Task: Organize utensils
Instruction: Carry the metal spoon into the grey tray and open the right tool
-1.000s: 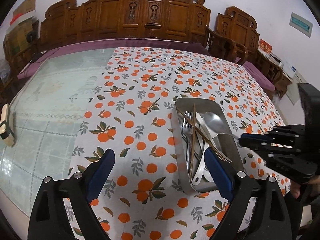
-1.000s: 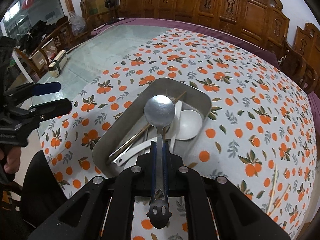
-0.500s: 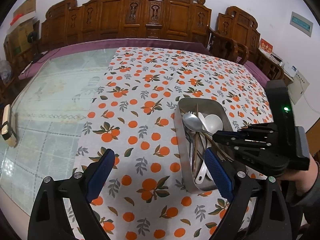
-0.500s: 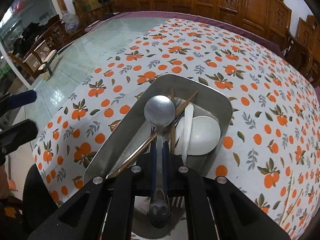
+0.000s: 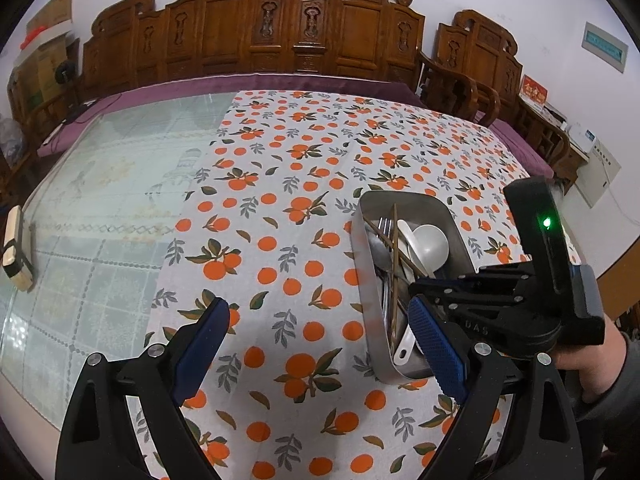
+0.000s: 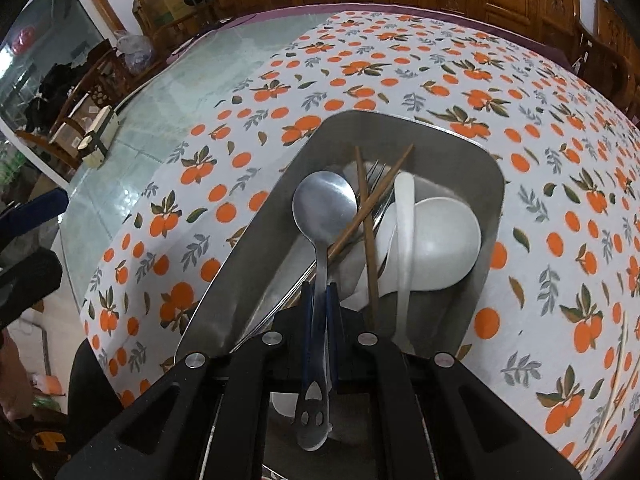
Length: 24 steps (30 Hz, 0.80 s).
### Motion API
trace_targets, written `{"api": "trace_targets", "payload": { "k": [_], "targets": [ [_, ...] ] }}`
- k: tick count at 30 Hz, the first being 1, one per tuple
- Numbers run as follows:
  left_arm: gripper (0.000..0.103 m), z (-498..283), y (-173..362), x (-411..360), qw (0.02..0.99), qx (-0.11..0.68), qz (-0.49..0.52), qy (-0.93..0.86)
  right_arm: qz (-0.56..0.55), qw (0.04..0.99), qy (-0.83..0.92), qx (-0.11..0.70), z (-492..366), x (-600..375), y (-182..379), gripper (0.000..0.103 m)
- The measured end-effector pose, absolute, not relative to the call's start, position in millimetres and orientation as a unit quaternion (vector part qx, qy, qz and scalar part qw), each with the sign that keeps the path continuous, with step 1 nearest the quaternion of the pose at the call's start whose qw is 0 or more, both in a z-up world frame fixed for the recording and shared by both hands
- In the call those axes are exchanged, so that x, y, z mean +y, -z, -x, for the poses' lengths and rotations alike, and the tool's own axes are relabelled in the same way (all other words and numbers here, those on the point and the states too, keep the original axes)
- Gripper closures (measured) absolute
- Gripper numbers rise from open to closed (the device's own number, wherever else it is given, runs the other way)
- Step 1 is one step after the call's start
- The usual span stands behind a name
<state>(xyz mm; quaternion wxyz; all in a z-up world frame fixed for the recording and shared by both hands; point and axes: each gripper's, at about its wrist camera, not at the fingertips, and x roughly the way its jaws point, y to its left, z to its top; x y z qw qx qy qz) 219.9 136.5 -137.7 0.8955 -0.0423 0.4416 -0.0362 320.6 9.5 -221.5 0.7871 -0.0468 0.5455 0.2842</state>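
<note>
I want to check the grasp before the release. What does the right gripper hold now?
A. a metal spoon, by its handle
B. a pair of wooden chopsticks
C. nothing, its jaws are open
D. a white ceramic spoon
A: the right gripper is shut on the handle of the metal spoon, whose bowl is over the metal tray.

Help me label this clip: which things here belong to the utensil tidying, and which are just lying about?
Job:
metal spoon, clamped in right gripper
metal tray
chopsticks
white spoons
fork
left gripper, jaws open

Lying about:
small box on glass
carved chairs
</note>
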Motion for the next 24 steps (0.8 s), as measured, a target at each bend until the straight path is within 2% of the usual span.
{"api": "trace_targets", "payload": {
  "k": [16, 19, 22, 24],
  "targets": [
    [0.016, -219, 137, 125, 0.896, 0.441, 0.038, 0.035, 0.046, 0.811, -0.311, 0.493, -307, -13, 182, 0.093],
    [0.016, -220, 137, 118, 0.896, 0.442, 0.035, 0.036, 0.05, 0.819, -0.308, 0.481, -300, -29, 172, 0.079],
    [0.016, -220, 137, 108, 0.896, 0.442, 0.03, 0.039, 0.052, 0.827, -0.304, 0.47, -293, -50, 160, 0.077],
    [0.016, -220, 137, 103, 0.897, 0.44, 0.029, 0.041, 0.055, 0.834, -0.298, 0.462, -287, -65, 153, 0.069]
  ]
}}
